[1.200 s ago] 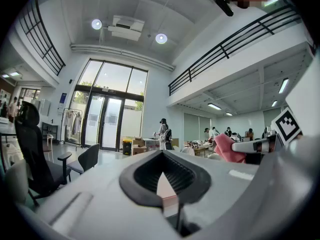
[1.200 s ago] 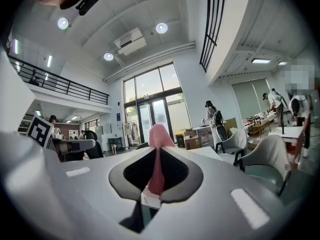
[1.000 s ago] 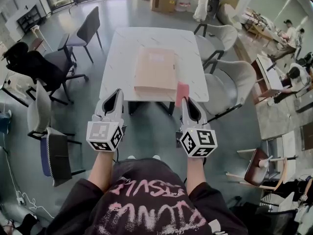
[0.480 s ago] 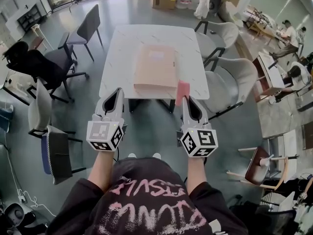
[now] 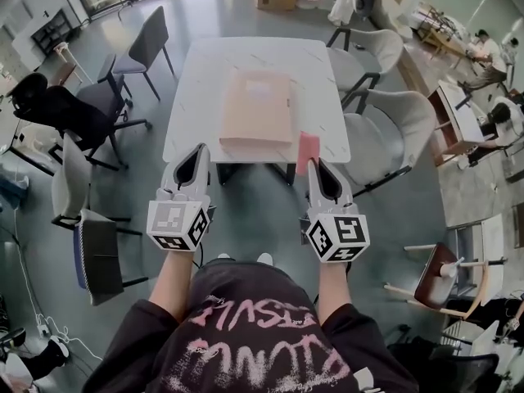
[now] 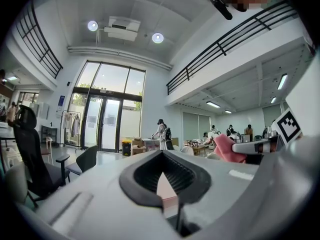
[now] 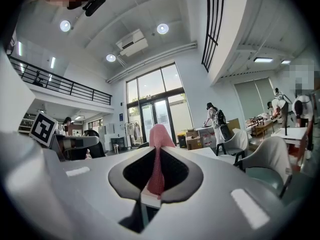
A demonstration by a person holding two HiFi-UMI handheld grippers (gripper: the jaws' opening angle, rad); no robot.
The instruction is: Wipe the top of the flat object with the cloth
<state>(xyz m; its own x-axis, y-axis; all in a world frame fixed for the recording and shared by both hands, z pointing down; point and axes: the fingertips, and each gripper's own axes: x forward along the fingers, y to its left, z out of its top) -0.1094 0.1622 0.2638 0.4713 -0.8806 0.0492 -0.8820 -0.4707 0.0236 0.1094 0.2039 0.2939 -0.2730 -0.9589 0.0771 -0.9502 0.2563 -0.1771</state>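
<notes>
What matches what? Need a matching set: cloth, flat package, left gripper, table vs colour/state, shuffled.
Column 1:
1 cloth
2 flat package
3 left gripper
4 table

Column 2:
A white top
B shut, nothing in it
C pink, clamped in the right gripper
D tan, lying flat on the table

Pairs: 1-C, 2-D, 3-B, 4-A
</notes>
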